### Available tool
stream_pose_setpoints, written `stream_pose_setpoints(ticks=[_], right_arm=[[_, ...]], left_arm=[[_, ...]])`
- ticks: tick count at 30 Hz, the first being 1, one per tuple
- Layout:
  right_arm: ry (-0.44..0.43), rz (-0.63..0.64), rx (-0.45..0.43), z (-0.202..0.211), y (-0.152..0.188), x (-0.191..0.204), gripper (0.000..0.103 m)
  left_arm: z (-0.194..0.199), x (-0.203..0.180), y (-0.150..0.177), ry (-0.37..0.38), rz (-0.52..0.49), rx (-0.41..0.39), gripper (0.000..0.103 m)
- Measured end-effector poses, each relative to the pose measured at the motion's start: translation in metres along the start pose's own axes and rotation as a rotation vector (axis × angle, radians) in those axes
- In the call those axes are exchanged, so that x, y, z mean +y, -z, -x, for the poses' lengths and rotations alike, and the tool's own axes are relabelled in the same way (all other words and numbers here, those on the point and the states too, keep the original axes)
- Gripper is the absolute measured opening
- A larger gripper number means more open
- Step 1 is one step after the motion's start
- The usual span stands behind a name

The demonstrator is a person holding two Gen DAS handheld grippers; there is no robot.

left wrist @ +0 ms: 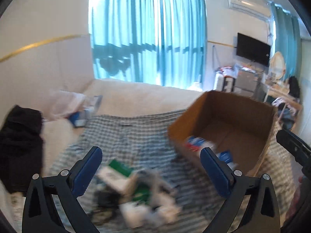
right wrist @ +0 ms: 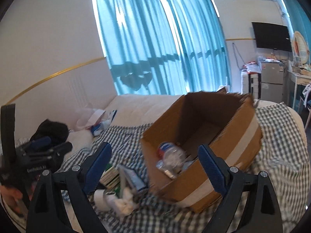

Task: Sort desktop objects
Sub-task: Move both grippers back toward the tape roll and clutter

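An open cardboard box (left wrist: pixel 229 124) (right wrist: pixel 210 128) stands on a checked cloth (left wrist: pixel 126 134) (right wrist: pixel 279 151) on a bed. In it lie a clear plastic bottle (right wrist: pixel 172 156) and blue and red packets (left wrist: pixel 196 142). A blurred pile of small items (left wrist: pixel 134 190) (right wrist: pixel 120 186), with a green and white box among them, lies on the cloth left of the carton. My left gripper (left wrist: pixel 150 155) is open and empty above the pile. My right gripper (right wrist: pixel 154 153) is open and empty, over the carton's near left corner. The left gripper also shows in the right wrist view (right wrist: pixel 40 151).
A black garment (left wrist: pixel 19 139) (right wrist: pixel 52 128) and a plastic bag with blue packets (left wrist: pixel 77 108) (right wrist: pixel 97 120) lie at the bed's left. Teal curtains (left wrist: pixel 147 31) hang behind. A TV (left wrist: pixel 252 48), small fridge (right wrist: pixel 272 81) and cluttered desk stand at the right.
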State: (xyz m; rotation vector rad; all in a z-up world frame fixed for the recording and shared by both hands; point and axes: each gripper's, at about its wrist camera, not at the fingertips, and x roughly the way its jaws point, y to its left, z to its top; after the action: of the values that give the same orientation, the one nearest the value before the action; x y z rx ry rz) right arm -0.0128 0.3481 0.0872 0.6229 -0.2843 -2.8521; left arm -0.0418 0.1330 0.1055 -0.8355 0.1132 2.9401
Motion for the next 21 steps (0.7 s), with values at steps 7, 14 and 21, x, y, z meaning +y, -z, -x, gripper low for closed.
stream_pose_setpoints(ticks=[7,14,21], right_arm=[[-0.026,0.111,0.093,-0.025,0.059,0.058,0.091],[-0.009,0.166,0.21,-0.067,0.105,0.066,0.091],[-0.009,0.18,0.294,-0.107,0.125,0.062,0.091]], left_arm=[[0.004,0.07,0.069,-0.143,0.027,0.049,0.103],[-0.043,0.082,0.159,-0.126,0.181,0.164,0.103],[-0.077,0.059,0.172,-0.061,0.188,0.224,0.103]])
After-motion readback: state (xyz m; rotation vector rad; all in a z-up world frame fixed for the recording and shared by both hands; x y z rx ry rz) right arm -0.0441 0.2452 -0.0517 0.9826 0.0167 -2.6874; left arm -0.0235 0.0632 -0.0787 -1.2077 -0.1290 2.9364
